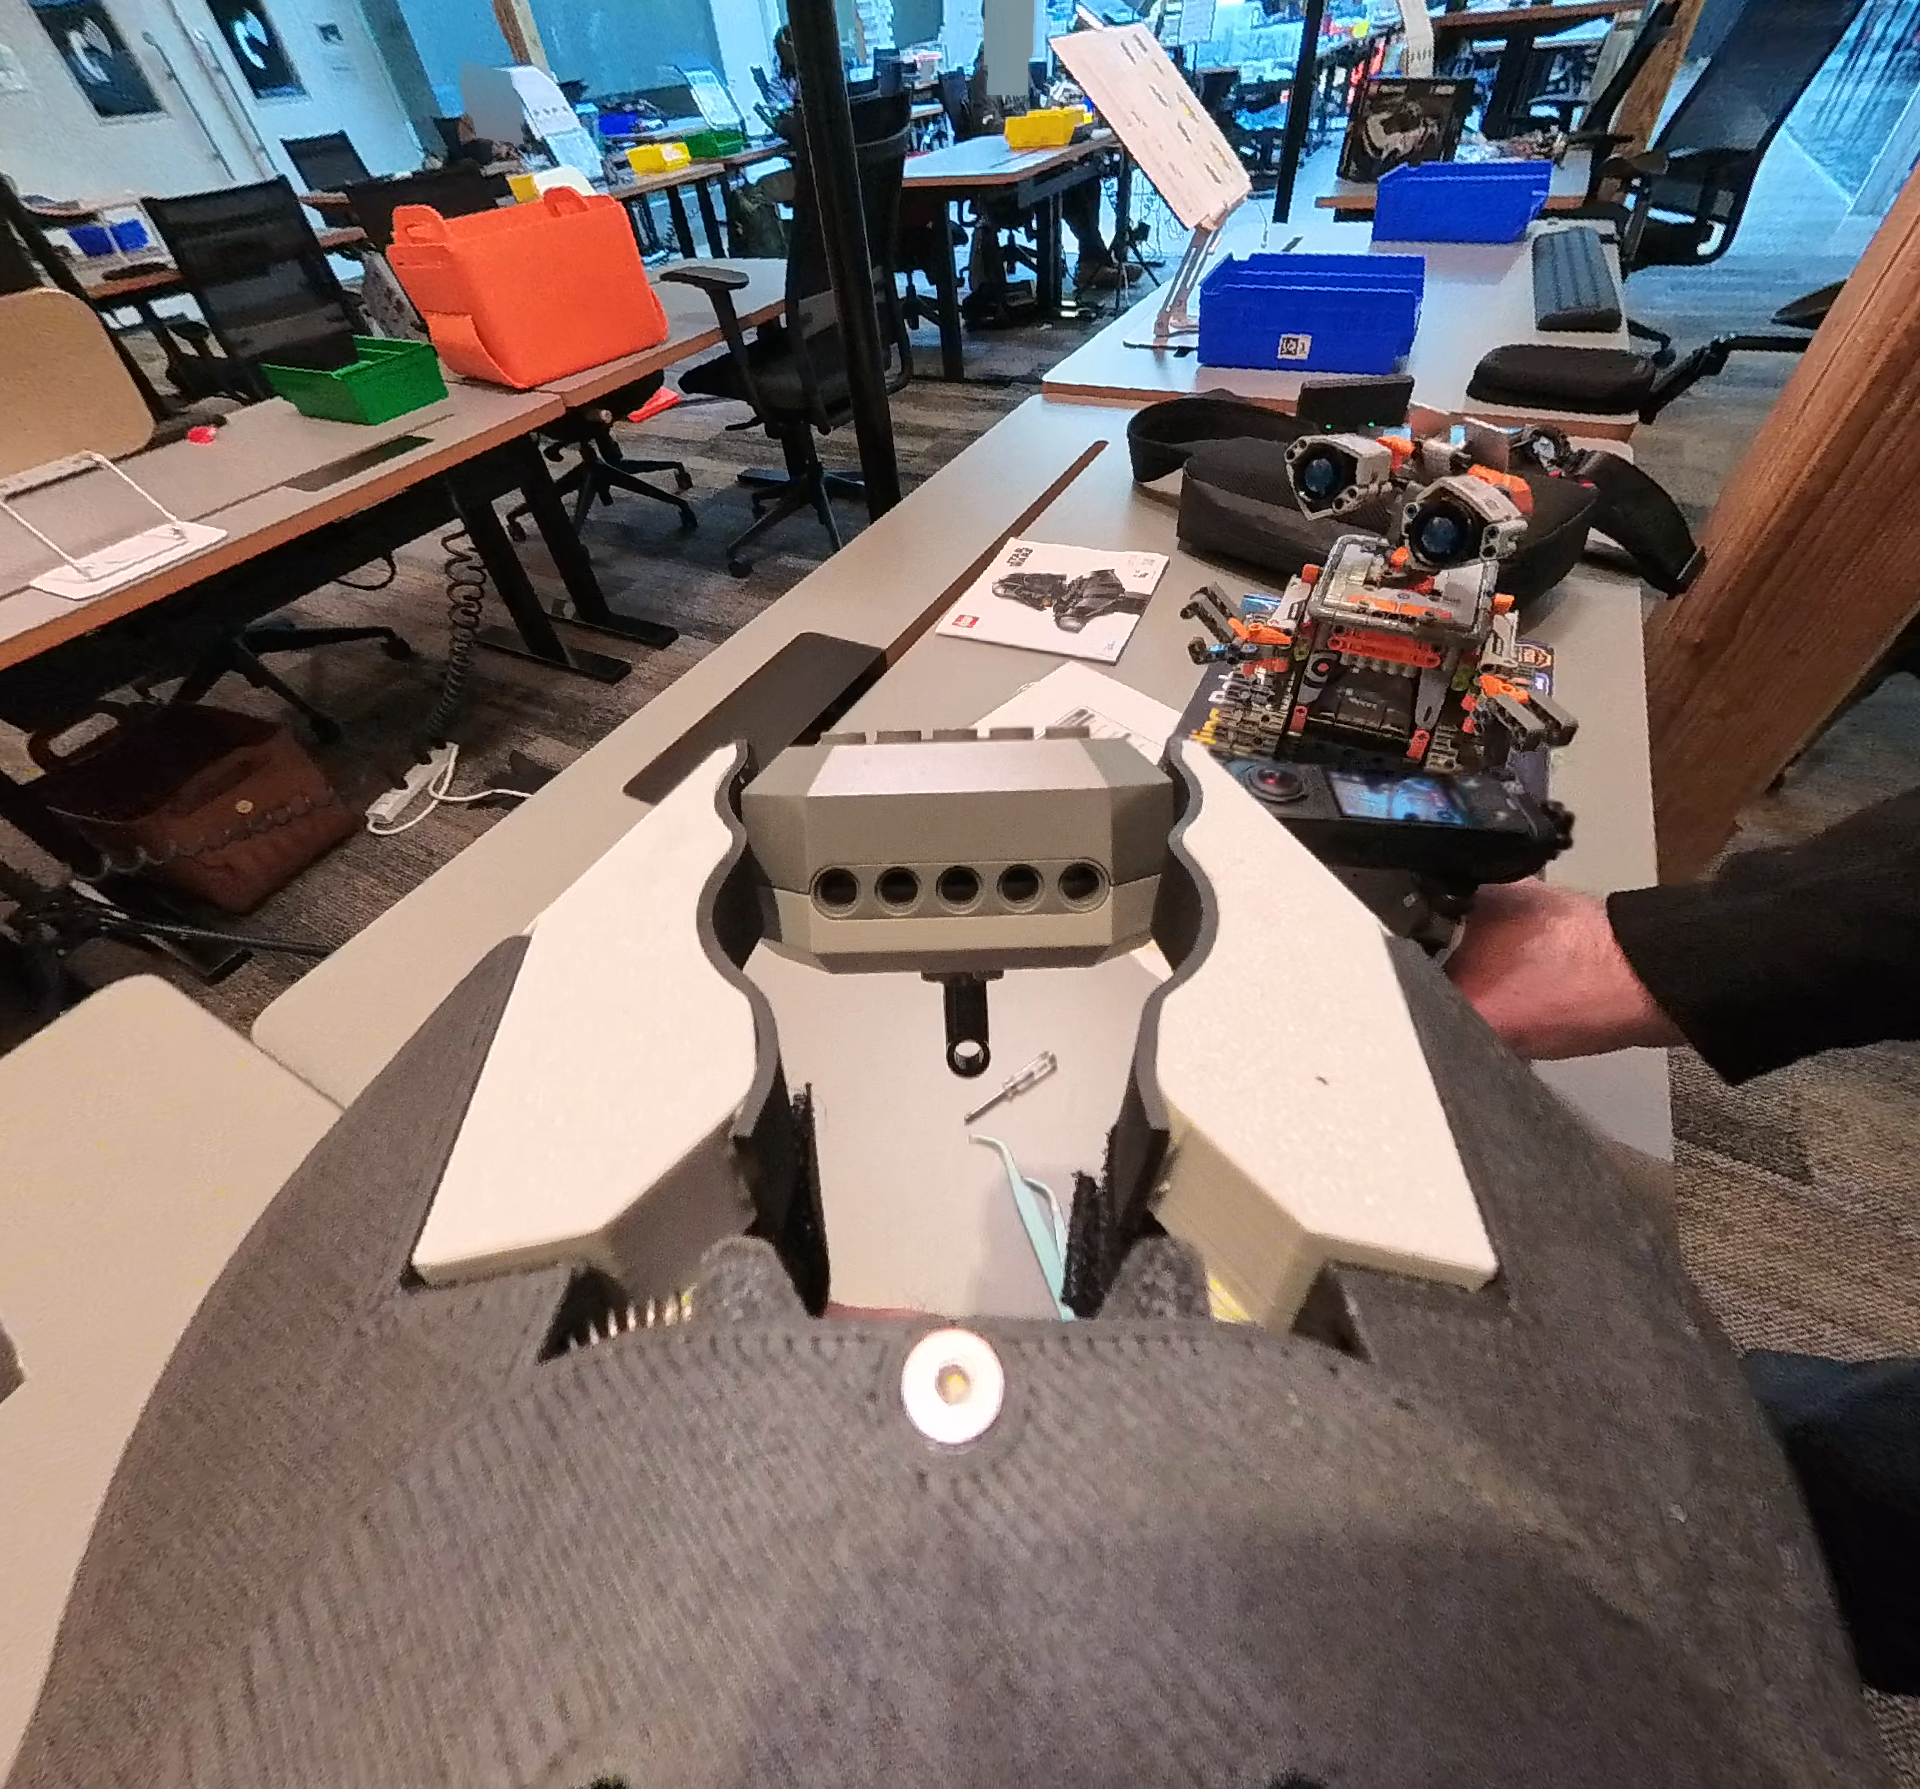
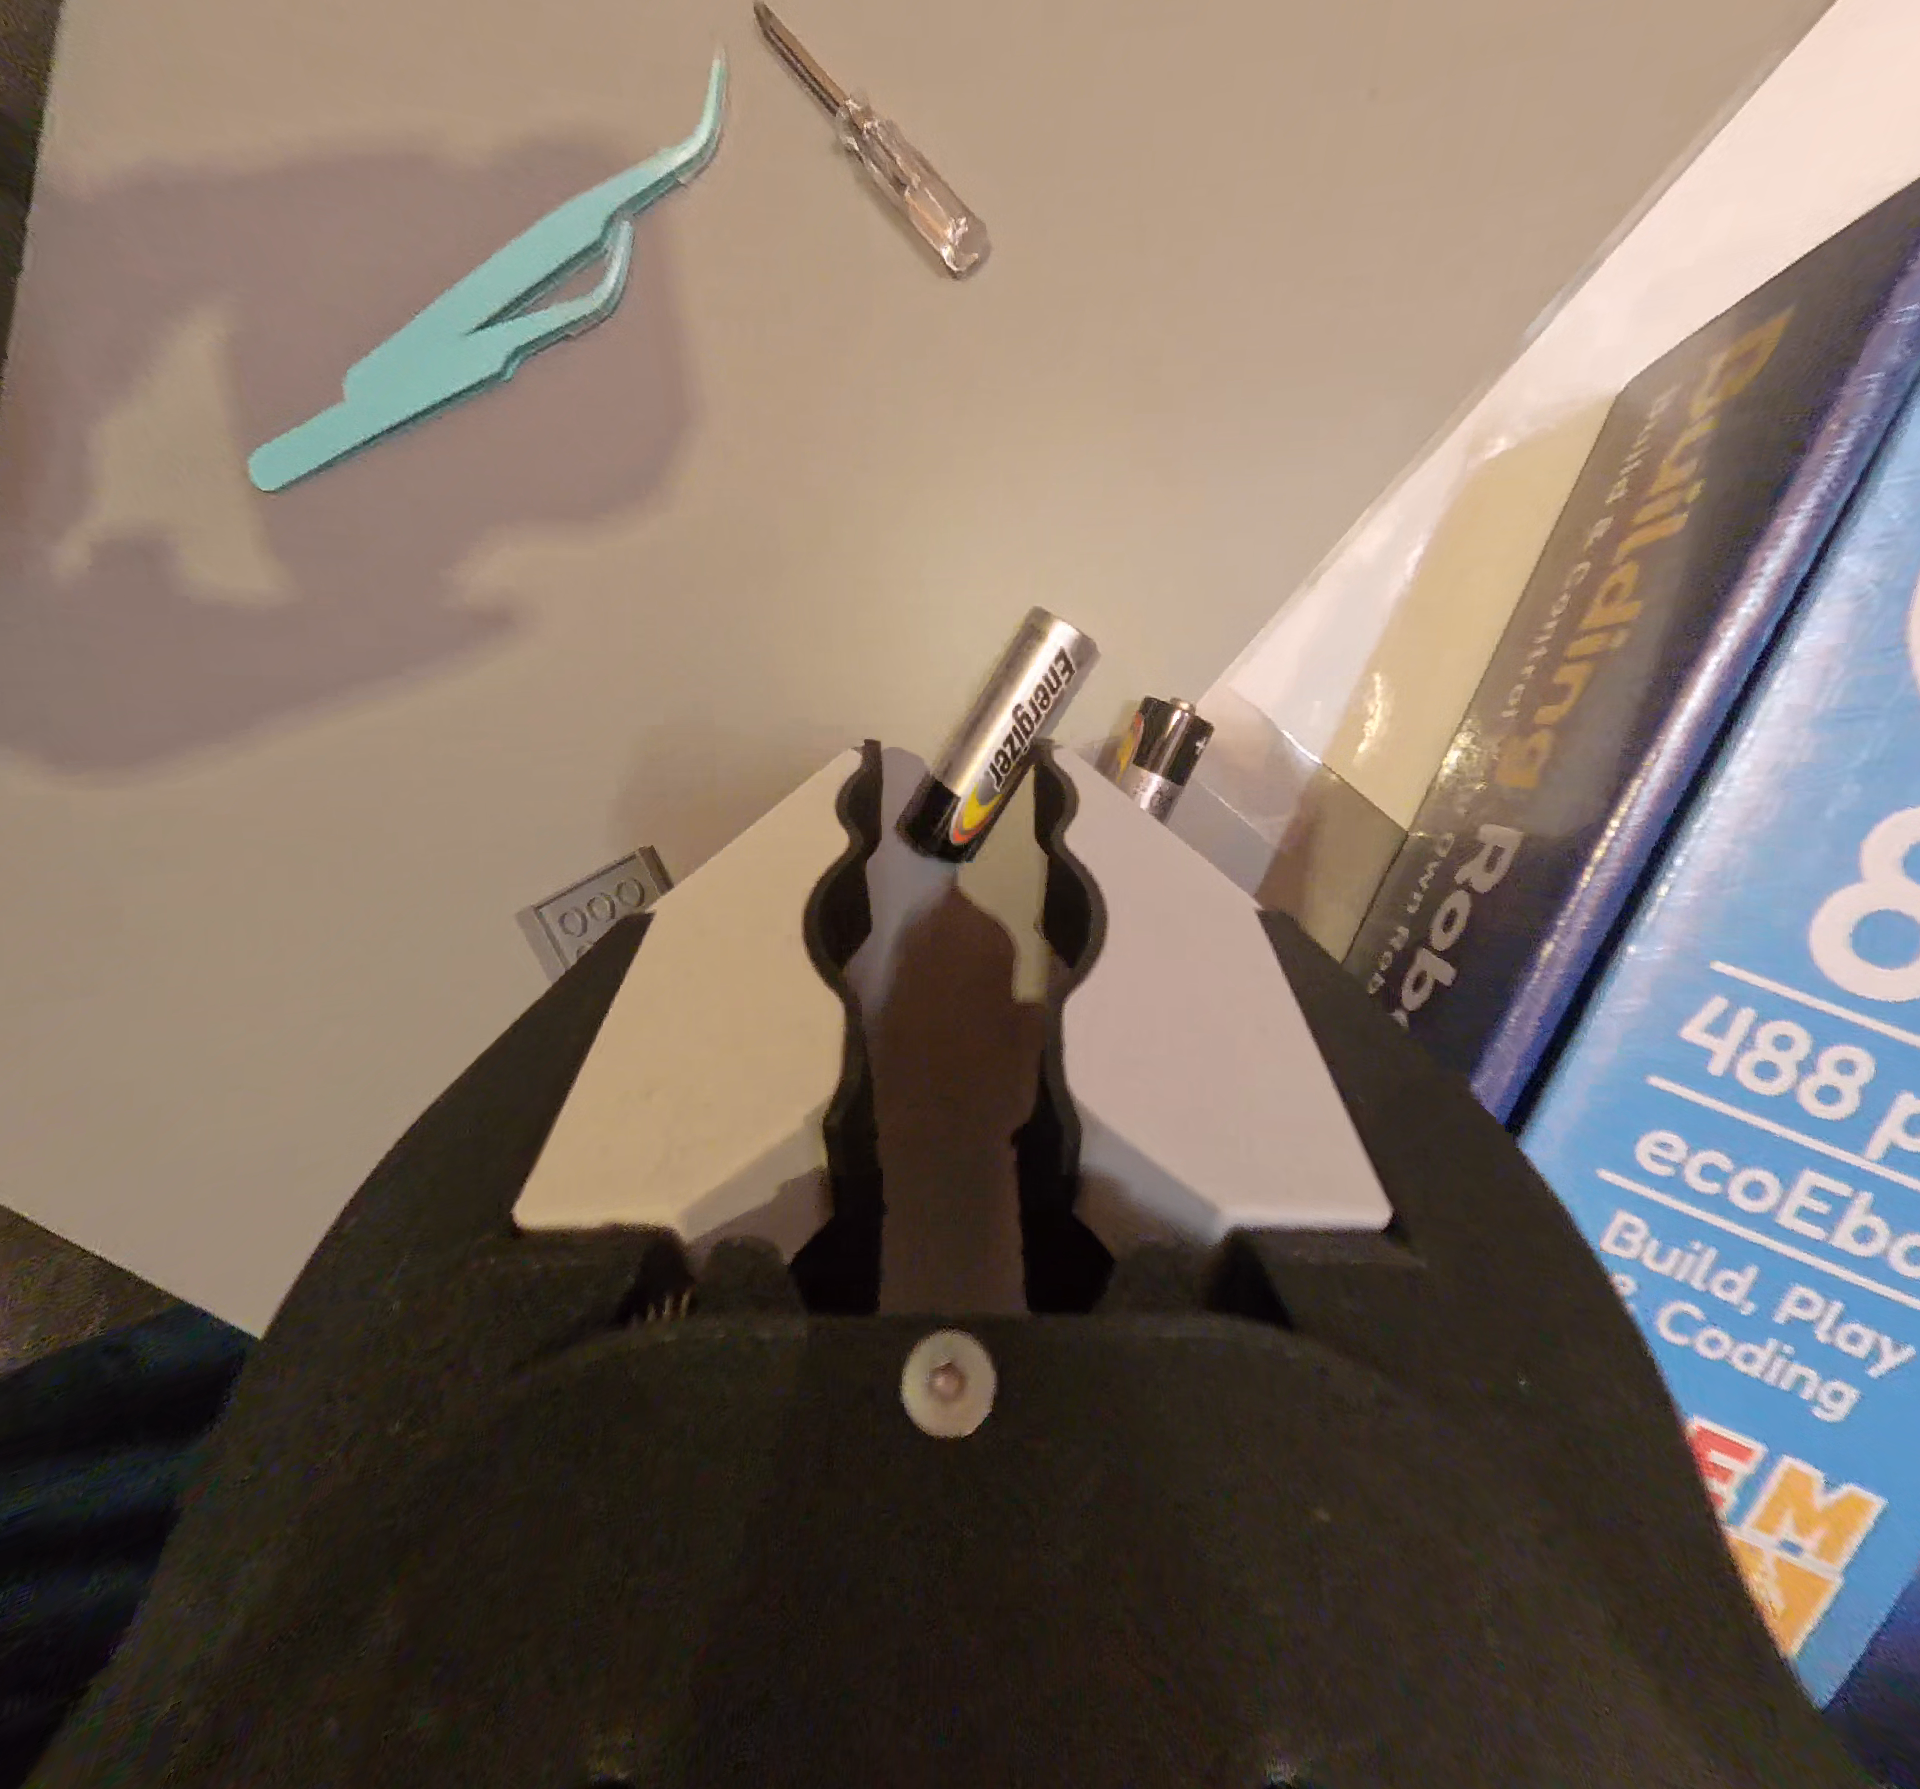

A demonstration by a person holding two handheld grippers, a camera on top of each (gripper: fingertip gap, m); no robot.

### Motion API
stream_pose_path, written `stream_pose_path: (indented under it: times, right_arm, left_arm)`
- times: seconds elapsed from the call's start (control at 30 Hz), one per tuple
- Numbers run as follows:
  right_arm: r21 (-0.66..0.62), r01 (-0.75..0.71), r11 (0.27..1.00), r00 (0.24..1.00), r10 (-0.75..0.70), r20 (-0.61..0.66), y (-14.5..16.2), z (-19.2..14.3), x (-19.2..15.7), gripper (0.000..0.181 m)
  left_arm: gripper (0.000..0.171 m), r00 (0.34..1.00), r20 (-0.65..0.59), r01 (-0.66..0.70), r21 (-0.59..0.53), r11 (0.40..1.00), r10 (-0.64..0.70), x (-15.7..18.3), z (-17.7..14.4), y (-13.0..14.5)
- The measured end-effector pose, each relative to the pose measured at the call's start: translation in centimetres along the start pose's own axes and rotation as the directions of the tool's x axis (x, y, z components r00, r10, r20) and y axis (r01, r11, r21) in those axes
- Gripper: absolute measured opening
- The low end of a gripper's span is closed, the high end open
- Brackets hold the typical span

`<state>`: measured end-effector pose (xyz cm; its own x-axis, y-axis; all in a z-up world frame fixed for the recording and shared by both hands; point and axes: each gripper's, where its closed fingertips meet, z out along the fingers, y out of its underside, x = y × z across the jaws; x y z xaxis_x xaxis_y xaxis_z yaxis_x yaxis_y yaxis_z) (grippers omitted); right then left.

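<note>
Two grippers work over a grey table (image 1: 1039, 513) in a big room full of desks, black chairs, and blue bins (image 1: 1309, 311). An orange box (image 1: 525, 290) sits on a desk across the aisle. The left gripper (image 1: 956, 866) squeezes a grey block (image 1: 956, 840) with a row of round holes, held up above the table. Only the left wrist view shows the room and a toy robot (image 1: 1392, 638) standing on a box nearby. The right gripper (image 2: 961, 783) pinches a battery (image 2: 1003, 737) near its black end. A second battery (image 2: 1164, 752) lies just beside it, maybe touching the clear wrap there. Only the right wrist view shows the blue box (image 2: 1704, 908) up close. Both views show mint tweezers (image 2: 499, 295) and a small clear screwdriver (image 2: 873, 139) lying apart on the table.
</note>
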<state>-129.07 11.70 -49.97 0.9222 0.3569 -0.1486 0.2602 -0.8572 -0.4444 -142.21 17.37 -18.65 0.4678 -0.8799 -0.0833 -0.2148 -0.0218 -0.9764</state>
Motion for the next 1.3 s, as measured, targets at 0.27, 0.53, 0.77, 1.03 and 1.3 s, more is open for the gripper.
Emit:
stream_pose_path:
  times: [0.27, 0.53, 0.77, 1.03, 1.3]
  right_arm:
    - [-0.001, 0.034, 0.999, 0.999, -0.034, 0.023, -0.5, 0.2, -0.8, 0.012]
    - [0.198, 0.031, 0.980, 0.959, -0.085, 0.269, -8.1, -8.7, -5.6, 0.012]
    - [0.455, 0.331, 0.827, 0.824, -0.488, 0.288, -18.1, -24.0, -9.7, 0.012]
    - [0.360, 0.848, 0.389, 0.386, -0.919, 0.084, -21.2, -30.9, -11.5, 0.012]
    - [0.167, 0.977, 0.133, 0.118, -0.989, 0.094, -20.9, -31.4, -10.5, 0.012]
  left_arm:
    - [0.073, 1.000, 0.003, -0.010, 0.005, 1.000, 0.010, -0.3, -0.8, 0.2]
    - [0.073, 0.998, 0.026, -0.052, 0.008, 0.999, 0.052, -1.0, -1.8, -0.1]
    - [0.073, 0.998, -0.063, -0.025, 0.072, 0.997, 0.029, 0.4, -1.6, -2.6]
    - [0.074, 0.970, -0.237, 0.099, 0.184, 0.978, -0.053, 3.0, -0.5, -6.6]
    - [0.074, 0.944, -0.321, 0.161, 0.252, 0.954, -0.075, 4.9, 1.1, -9.0]
